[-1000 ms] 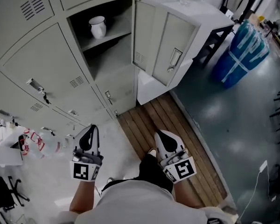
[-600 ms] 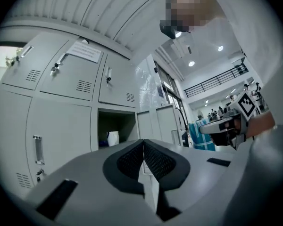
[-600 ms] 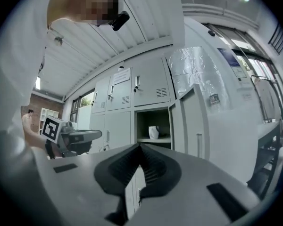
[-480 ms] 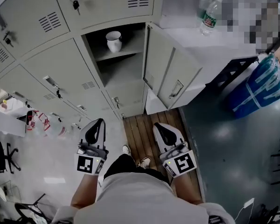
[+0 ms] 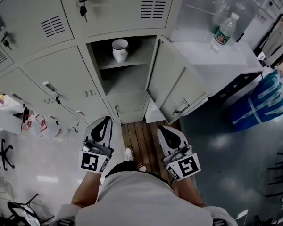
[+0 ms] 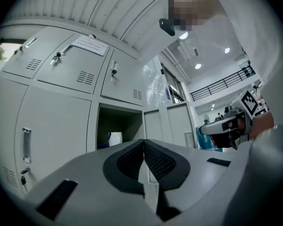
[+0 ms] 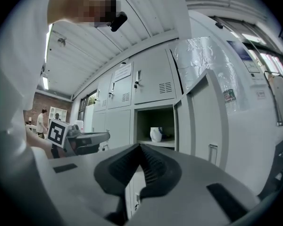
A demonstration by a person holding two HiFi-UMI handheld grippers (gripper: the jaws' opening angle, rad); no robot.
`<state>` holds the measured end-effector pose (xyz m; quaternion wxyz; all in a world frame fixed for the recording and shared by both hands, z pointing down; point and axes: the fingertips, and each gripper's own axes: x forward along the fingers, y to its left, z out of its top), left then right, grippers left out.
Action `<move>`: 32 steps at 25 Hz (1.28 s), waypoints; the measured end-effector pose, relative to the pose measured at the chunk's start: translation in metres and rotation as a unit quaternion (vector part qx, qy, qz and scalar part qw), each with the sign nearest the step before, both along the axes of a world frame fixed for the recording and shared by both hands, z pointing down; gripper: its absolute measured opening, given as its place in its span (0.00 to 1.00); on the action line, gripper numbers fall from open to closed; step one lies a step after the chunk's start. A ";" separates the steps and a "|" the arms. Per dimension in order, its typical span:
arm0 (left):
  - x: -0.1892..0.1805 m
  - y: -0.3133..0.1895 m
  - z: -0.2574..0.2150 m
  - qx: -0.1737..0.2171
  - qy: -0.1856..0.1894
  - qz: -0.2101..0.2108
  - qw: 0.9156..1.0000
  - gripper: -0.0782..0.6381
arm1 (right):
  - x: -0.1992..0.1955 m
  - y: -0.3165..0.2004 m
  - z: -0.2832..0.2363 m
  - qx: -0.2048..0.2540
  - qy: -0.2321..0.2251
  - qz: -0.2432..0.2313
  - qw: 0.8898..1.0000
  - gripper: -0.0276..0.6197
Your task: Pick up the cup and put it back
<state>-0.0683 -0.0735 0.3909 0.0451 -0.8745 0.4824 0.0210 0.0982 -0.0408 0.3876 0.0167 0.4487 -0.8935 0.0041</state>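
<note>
We judge this to be the approach step, since nothing has been picked up yet. The white ceramic cup (image 5: 120, 49) stands upright on the upper shelf (image 5: 134, 61) inside the open compartment (image 5: 126, 81) of the grey metal locker (image 5: 118, 8). It sits toward that compartment's left side. The compartment's grey metal door (image 5: 172, 84) is swung out on its right.

Both claws are held out in front of the compartment and well apart from it. The left claw (image 5: 105, 119) is clenched, its ribbed pads meeting with nothing between them. The right claw (image 5: 161, 128) is clenched and empty as well.

In the left gripper view the cup (image 6: 115, 139) shows deep inside the compartment, up and to the left of the left claw's tips (image 6: 144, 141). In the right gripper view the cup (image 7: 155, 134) sits just above and slightly right of the right claw's tips (image 7: 140, 146), again far back in the compartment. This makes the right claw look better lined up with it.

The next move, as we see it, calls for carrying one claw forward into the compartment at shelf height. Its jaws must be released before it arrives, so the pads can pass on either side of the cup's rounded body. We would keep clear of the door edge and the compartment frame on the way in, and close gently, because the cup could tip or slide on the shelf.
</note>
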 end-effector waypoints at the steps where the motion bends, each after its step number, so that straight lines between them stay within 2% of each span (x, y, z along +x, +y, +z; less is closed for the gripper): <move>1: 0.001 -0.006 -0.002 0.003 0.002 0.003 1.000 0.14 | 0.000 -0.006 -0.001 0.001 0.003 -0.001 1.000 0.07; 12: 0.005 -0.061 -0.004 0.009 0.013 0.008 1.000 0.14 | 0.004 -0.045 0.001 -0.006 0.008 0.002 1.000 0.07; 22: 0.005 -0.103 -0.011 0.018 0.031 0.034 0.999 0.15 | 0.001 -0.062 0.001 -0.006 0.013 0.007 1.000 0.07; 25: 0.009 -0.113 -0.016 0.021 0.038 0.046 0.998 0.23 | 0.001 -0.065 0.003 -0.011 0.013 0.008 1.000 0.07; 32: 0.015 -0.142 -0.019 0.020 0.031 0.057 0.998 0.27 | -0.006 -0.069 0.007 -0.019 0.016 0.005 1.000 0.07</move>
